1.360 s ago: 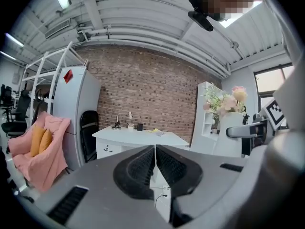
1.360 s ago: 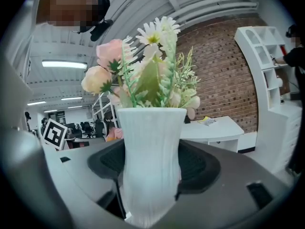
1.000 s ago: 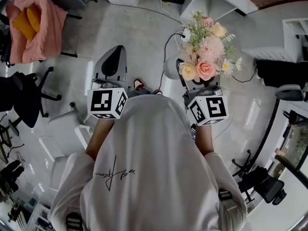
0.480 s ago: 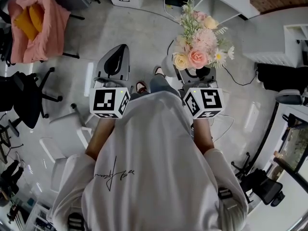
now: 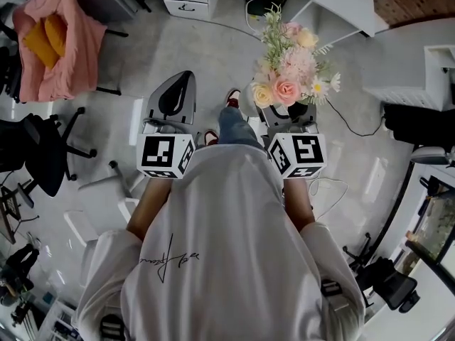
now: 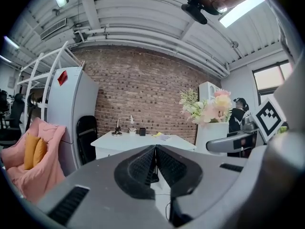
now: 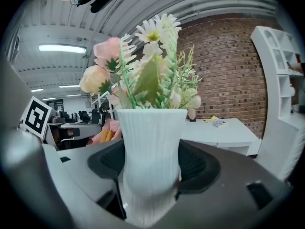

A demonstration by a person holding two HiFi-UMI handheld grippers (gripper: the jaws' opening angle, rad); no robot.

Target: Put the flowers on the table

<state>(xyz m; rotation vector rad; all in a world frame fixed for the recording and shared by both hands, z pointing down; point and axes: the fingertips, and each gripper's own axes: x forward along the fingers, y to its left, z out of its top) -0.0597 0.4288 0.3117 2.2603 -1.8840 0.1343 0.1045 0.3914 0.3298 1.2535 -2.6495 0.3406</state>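
- The right gripper [image 7: 151, 175] has its jaws clamped on the lower part of the ribbed white vase [image 7: 150, 132] of pink and cream flowers [image 5: 288, 77], so it stands upright, well short of the white bench [image 5: 334, 2].
- The left gripper [image 6: 155, 163] is not needed, so its jaws are pressed together on nothing.

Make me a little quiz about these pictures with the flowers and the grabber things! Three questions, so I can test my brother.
1. True or false: the left gripper has its jaws shut with nothing between them.
2. What does the right gripper hold? A) a cup B) a white ribbed vase with flowers in it C) a book
3. Fill in the gap: the wall behind the white table is made of ____.
Key: 1 true; 2 B; 3 brick.
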